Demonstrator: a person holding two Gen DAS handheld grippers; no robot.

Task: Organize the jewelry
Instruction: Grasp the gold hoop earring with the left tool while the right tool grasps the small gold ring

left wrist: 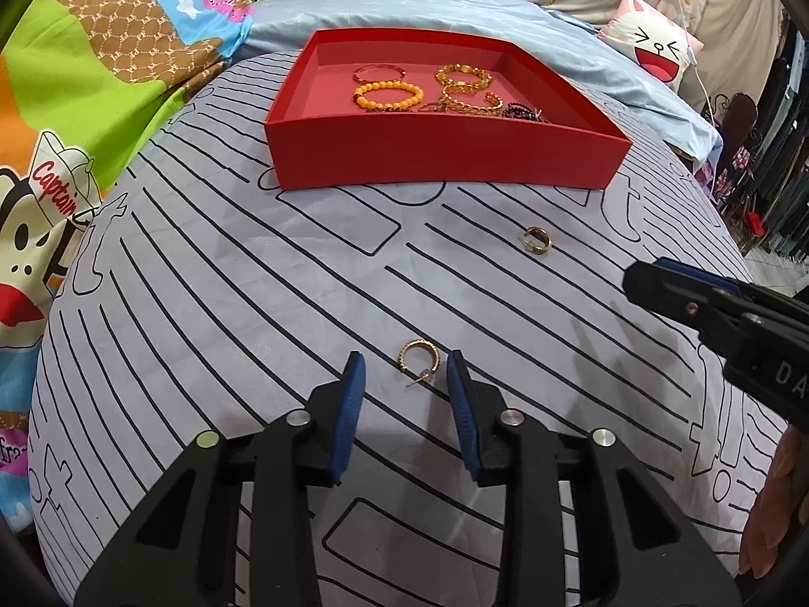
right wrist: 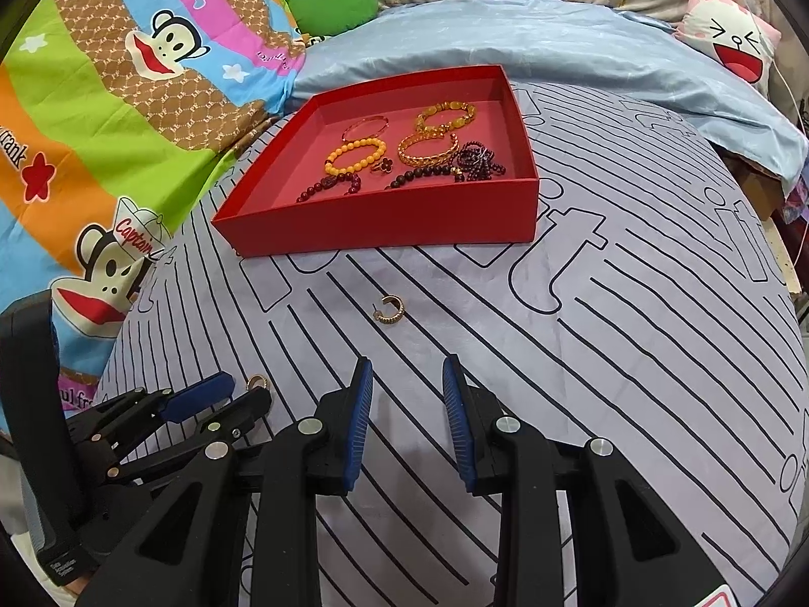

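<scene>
Red cardboard tray (left wrist: 445,157) sits on a pale striped bedsheet (left wrist: 253,278), toward the far side of the bed. Inside lie several bracelets: a yellow bead bracelet (right wrist: 355,154), a thin reddish bangle (right wrist: 365,126), a gold chain bracelet (right wrist: 429,149), an amber bead bracelet (right wrist: 446,116), dark bead strands (right wrist: 475,159) bunched at the right corner, and a small flower ring (right wrist: 381,166).

Two gold hoop earrings remain out on the sheet. Near earring (left wrist: 419,361) lies flat, its post pointing toward the camera, just ahead of the left gripper (left wrist: 406,372) and between the lines of its blue pads (left wrist: 354,394). Jaws stand wide apart, nothing held; tips do not touch the hoop. In the right wrist view this same earring shows only in part beside the left gripper's fingers.

Far earring (right wrist: 389,309) lies between the tray and the right gripper (right wrist: 407,379), well apart from both, nearer the tray's front wall than the near earring is. Right gripper's jaws are also spread, nothing between the pads; it hovers over bare striped sheet. From the left wrist view its dark body enters at the right edge.

Around the sheet: a cartoon monkey blanket (left wrist: 101,76) to the left, a light blue quilt (right wrist: 556,45) behind the tray, a green cushion (right wrist: 336,5), a white rabbit-face pillow (left wrist: 652,45) at the far right.
</scene>
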